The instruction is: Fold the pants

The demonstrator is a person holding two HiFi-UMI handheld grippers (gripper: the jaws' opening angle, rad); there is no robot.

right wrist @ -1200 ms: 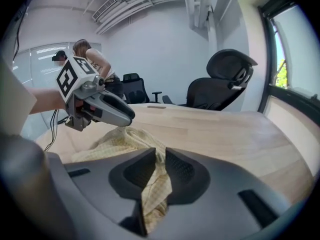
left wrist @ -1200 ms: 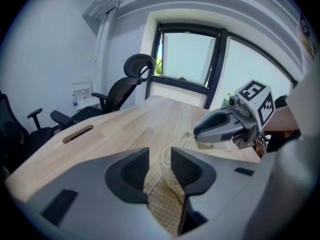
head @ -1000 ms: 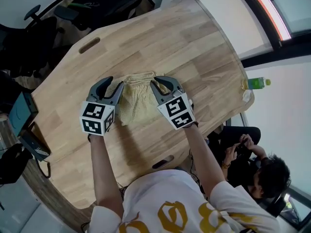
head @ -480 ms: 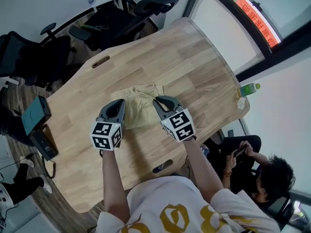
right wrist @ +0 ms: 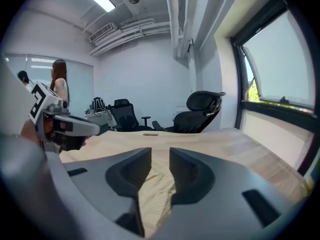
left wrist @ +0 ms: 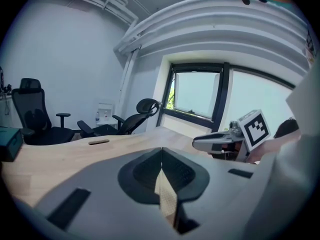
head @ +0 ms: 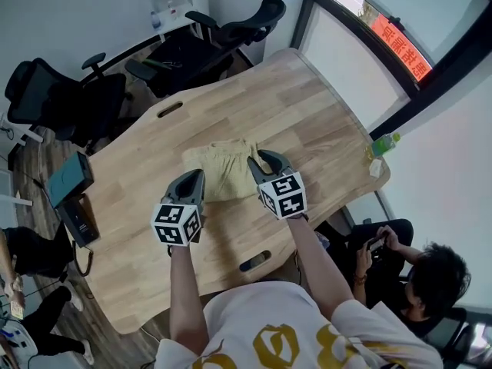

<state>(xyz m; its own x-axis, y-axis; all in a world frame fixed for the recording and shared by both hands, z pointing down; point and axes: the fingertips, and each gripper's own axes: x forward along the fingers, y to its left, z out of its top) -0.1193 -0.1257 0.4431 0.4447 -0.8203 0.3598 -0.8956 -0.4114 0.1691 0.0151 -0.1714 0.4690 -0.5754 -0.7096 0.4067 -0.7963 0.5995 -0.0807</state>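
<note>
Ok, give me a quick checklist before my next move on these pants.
1. Pants lie flat on the table: ok.
2. Left gripper shut: ok.
3. Left gripper pinching cloth: cannot tell.
4. Right gripper clear of the pants: not ok; its jaws have just been opening and stand apart with cloth between them.
5. Bottle away from the work, at the table's edge: ok.

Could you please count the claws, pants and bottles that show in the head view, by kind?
Claws: 2, left claw and right claw
Pants: 1
Bottles: 1
Total: 4
</note>
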